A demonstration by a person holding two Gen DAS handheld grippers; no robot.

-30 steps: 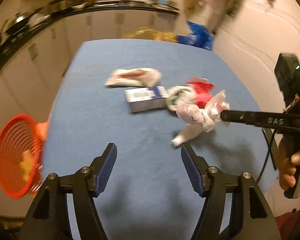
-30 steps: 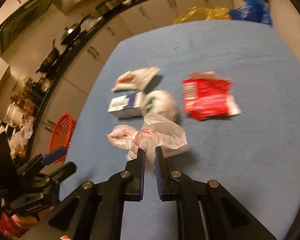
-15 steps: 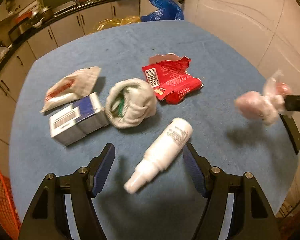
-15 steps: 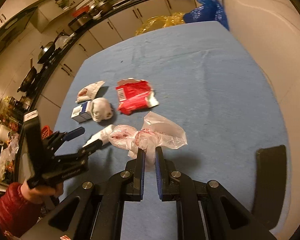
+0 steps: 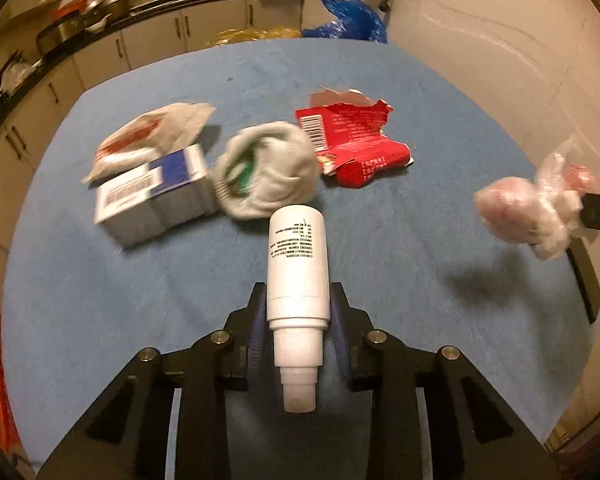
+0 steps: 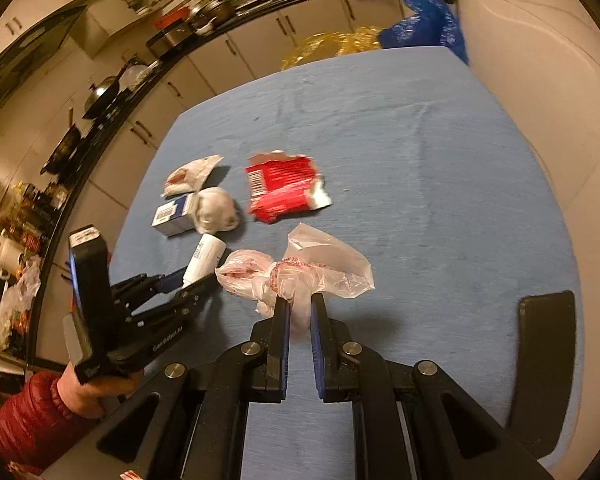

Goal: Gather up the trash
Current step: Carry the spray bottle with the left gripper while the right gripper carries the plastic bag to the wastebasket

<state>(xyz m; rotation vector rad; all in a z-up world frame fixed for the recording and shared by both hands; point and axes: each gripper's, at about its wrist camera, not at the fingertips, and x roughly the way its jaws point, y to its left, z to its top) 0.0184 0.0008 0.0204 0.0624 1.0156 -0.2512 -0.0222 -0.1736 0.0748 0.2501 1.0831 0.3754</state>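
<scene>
One white bottle (image 5: 297,257), cylindrical, black-printed, nozzle-tipped.

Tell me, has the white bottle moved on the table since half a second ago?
Cannot tell. The white bottle lay slanted before; now it points straight at the crumpled white wad. But the camera moved too.

A blue-covered table (image 6: 420,140) stands against a pale wall (image 6: 540,60). Beyond it cream cabinets (image 5: 148,44) run under a dark countertop (image 6: 112,108) crowded with pans. The light is dim and yellowish.
</scene>
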